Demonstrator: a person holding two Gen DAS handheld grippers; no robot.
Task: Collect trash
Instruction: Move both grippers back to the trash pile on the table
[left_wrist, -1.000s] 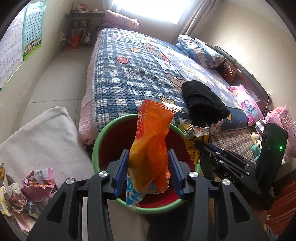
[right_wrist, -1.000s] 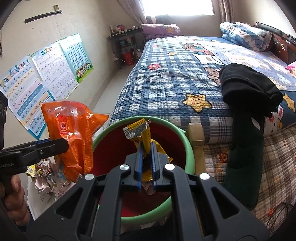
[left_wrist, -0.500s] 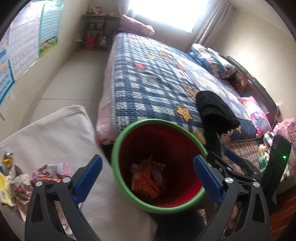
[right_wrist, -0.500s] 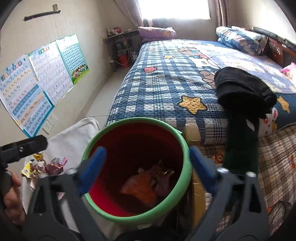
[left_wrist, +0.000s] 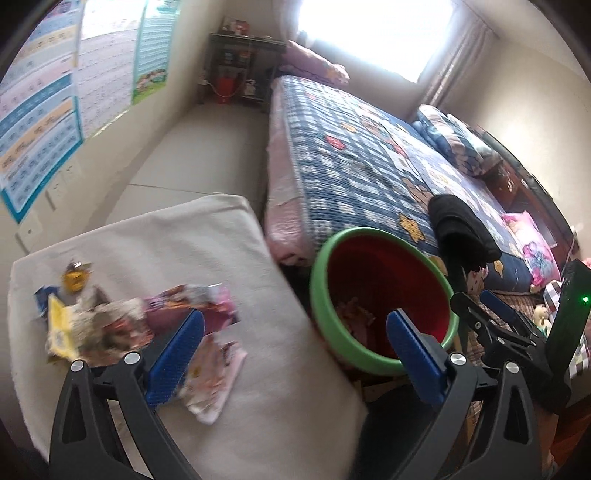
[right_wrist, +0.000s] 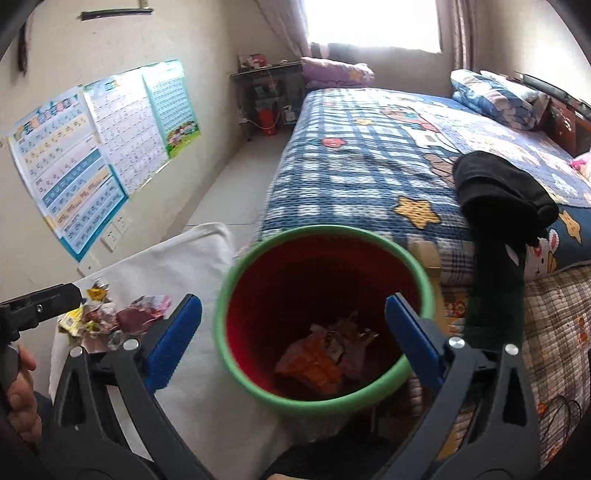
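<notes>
In the left wrist view, the left gripper (left_wrist: 293, 343) stands spread wide and empty above the white cloth (left_wrist: 258, 369), its left blue pad over a heap of crumpled wrappers (left_wrist: 110, 325) lying there. The red bucket (left_wrist: 369, 363) (green-rimmed) sits just beside the cloth, at the foot of the checked bed (left_wrist: 351, 162).

In the right wrist view, the right gripper (right_wrist: 293, 345) hangs released over the bucket (right_wrist: 317, 404), nothing between its pads; orange and crumpled wrappers (right_wrist: 321, 360) lie at the bottom.
</notes>
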